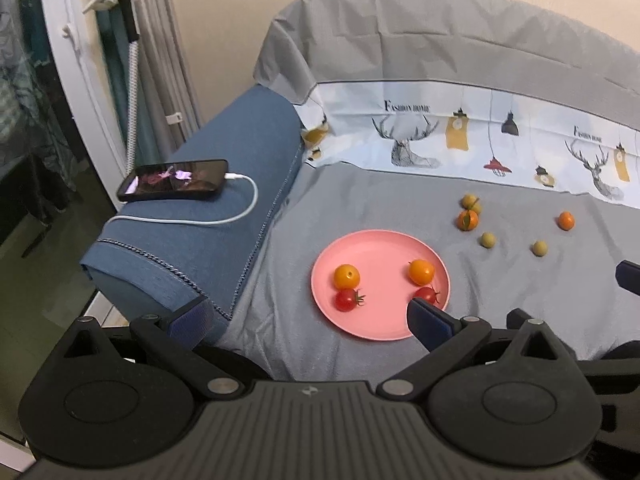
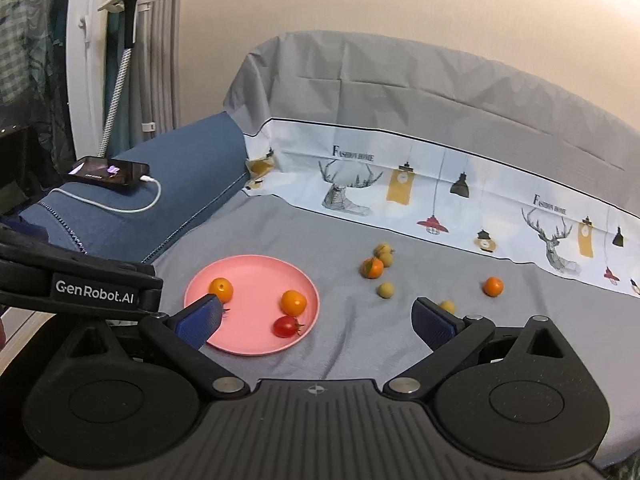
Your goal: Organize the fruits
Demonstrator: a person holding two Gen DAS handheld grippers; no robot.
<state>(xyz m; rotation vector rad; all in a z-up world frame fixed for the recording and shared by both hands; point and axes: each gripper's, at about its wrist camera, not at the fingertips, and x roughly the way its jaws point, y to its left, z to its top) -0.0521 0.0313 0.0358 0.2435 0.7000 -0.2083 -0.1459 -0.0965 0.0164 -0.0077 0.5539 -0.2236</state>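
On pink plate [image 1: 362, 244], four fruits; tongs [image 2: 316, 318] spread

Premises: a private home, living or sleeping area. A sofa [image 1: 192, 236] upholstered in blue fabric has its seat and backrest draped with a grey bedsheet [image 1: 440, 52] bearing a printed border of deer heads, lamps and the words "Fashion Home". A phone [image 1: 174, 180] lies on the armrest at the sofa's left edge, screen lit, with a white charging cable [image 1: 224, 216] plugged in. Grey curtains [image 1: 160, 48] hang in the corner behind the armrest, next to a white door frame [image 1: 68, 40]. A pink plate [image 1: 380, 328] holding small fruit sits directly on the sheeted seat. Walls are plain cream plaster.
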